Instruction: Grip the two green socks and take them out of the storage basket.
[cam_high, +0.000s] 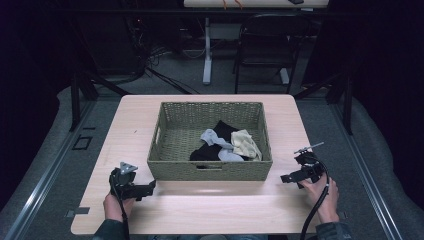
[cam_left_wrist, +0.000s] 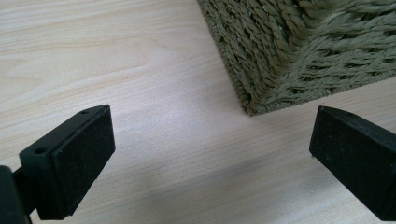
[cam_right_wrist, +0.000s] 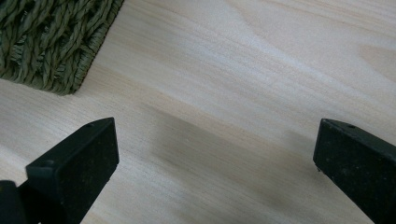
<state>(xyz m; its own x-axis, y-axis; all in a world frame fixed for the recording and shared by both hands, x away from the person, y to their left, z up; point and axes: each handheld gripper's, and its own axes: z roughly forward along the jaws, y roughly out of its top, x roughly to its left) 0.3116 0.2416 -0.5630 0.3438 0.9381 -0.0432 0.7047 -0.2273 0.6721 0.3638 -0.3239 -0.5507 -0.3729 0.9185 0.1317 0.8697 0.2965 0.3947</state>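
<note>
A green woven basket stands in the middle of the light wooden table. Inside it lie a black garment, a grey sock and a beige cloth. My left gripper rests low on the table beside the basket's near left corner, open, with bare wood between its jaws. My right gripper sits beside the basket's near right corner, open as well and holding nothing.
Beyond the table's far edge stand a black chair and a white table leg on grey floor. Cables lie at the back left. Bare wood runs along the front of the table between the two hands.
</note>
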